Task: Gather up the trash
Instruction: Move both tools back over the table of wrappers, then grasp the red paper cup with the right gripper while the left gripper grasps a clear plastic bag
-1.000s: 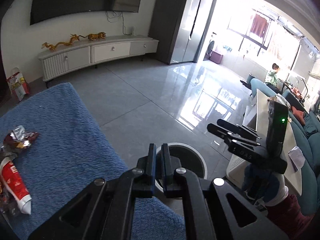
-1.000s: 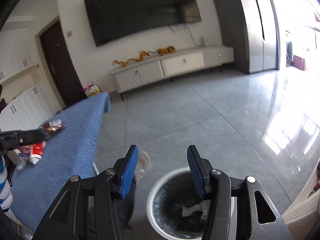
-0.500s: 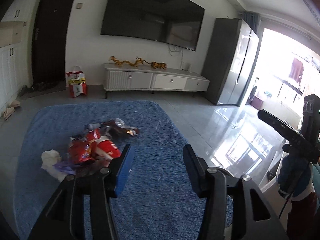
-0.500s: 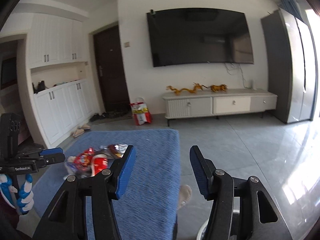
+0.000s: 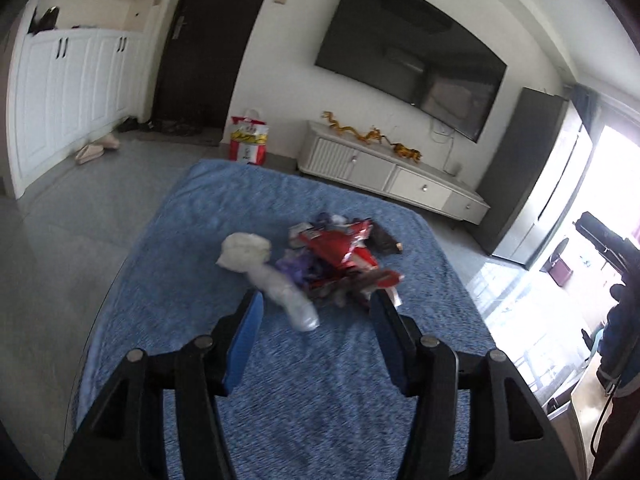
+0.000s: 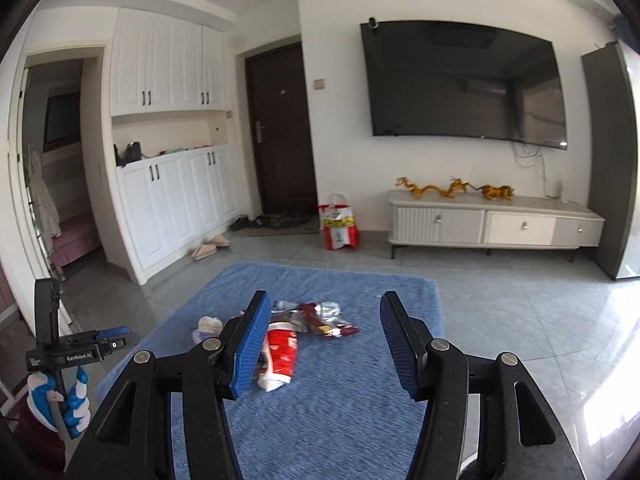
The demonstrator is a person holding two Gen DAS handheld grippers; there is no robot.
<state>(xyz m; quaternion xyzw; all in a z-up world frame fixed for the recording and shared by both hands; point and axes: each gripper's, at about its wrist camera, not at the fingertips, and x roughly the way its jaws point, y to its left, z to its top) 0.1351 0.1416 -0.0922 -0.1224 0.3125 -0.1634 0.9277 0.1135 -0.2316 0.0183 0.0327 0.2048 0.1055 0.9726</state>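
A heap of trash lies on a table covered with a blue cloth: a crumpled white tissue, a clear plastic wrapper, purple wrappers and red snack packets. My left gripper is open and empty, just short of the heap, with the clear wrapper between its fingers. In the right wrist view the heap shows with a red and white packet nearest. My right gripper is open and empty, above the cloth, short of the trash. The left gripper shows at the left there.
A white TV cabinet stands under a wall TV. A red and yellow bag sits on the floor by a dark door. White cupboards line the left wall. Grey tiled floor surrounds the table.
Both grippers swung away from the bin on the floor and now face the trash heap on the blue cloth. The left gripper went from shut to open. The right stayed open.
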